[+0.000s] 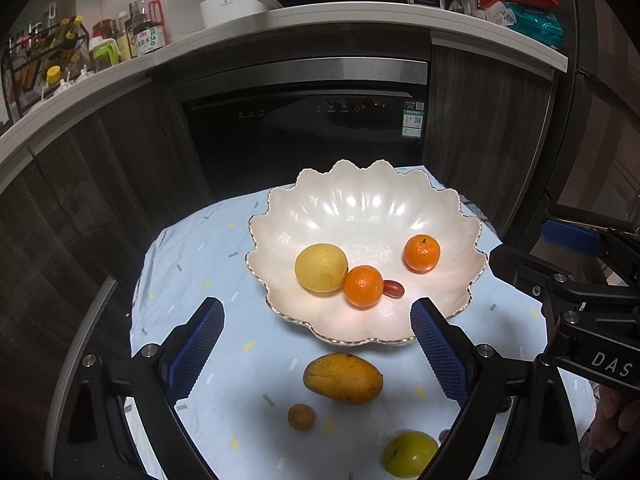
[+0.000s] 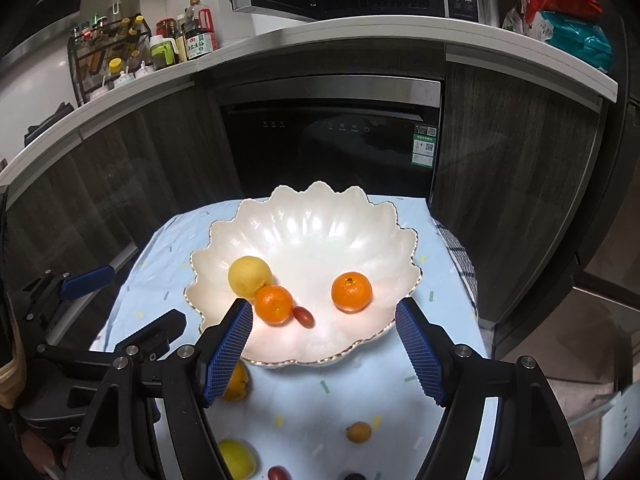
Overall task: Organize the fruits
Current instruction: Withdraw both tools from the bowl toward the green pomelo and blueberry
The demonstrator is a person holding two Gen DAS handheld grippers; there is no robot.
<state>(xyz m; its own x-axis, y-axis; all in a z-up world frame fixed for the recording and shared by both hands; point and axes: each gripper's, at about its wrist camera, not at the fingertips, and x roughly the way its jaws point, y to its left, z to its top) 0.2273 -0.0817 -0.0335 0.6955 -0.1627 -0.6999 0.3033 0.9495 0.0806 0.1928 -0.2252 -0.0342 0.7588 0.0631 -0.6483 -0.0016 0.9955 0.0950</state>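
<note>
Scalloped white bowl on the blue cloth already has a lemon, 2 mandarins and a red grape tomato. Mango, a small brown fruit and a green apple sit in front. Left gripper and right gripper both gape wide, holding nothing. Dishwasher right behind.

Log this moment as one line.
bowl: lemon, two tangerines, one grape | cloth: mango, green apple | left hand-held gripper: open, empty | right hand-held gripper: open, empty
</note>
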